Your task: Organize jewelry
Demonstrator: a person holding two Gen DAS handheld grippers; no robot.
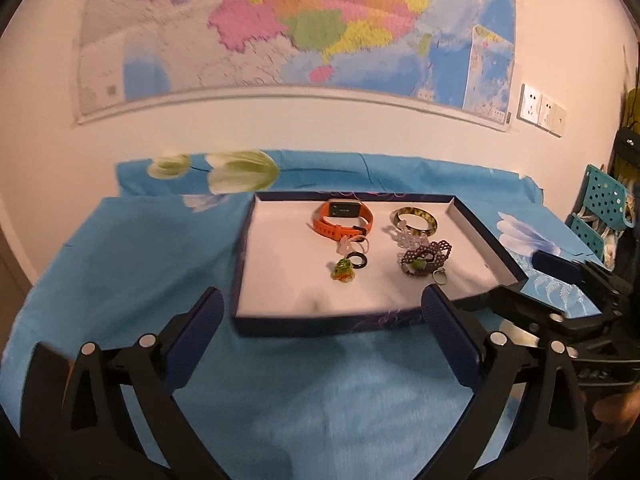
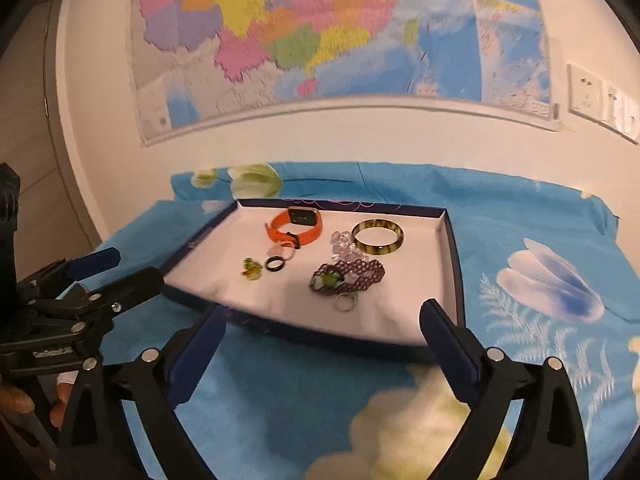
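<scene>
A dark blue tray (image 1: 245, 248) (image 2: 450, 248) with a white floor lies on the blue cloth. In it are an orange watch (image 1: 342, 220) (image 2: 296, 226), a yellow-green bangle (image 1: 414, 220) (image 2: 378, 237), a purple beaded piece (image 1: 426, 258) (image 2: 348, 276), a black ring (image 1: 356, 260) (image 2: 276, 264), a green trinket (image 1: 343, 271) (image 2: 252, 269), clear crystals (image 2: 344, 246) and a small metal ring (image 2: 345, 303). My left gripper (image 1: 322, 312) is open and empty in front of the tray. My right gripper (image 2: 322, 330) is open and empty at the tray's near edge.
A blue flowered cloth (image 1: 120, 260) (image 2: 540, 264) covers the table against the wall, under a large map (image 1: 280, 32). Wall sockets (image 1: 540, 110) are at the right. A teal perforated basket (image 1: 604, 200) stands at the far right. Each gripper shows in the other's view (image 1: 560, 280) (image 2: 96, 276).
</scene>
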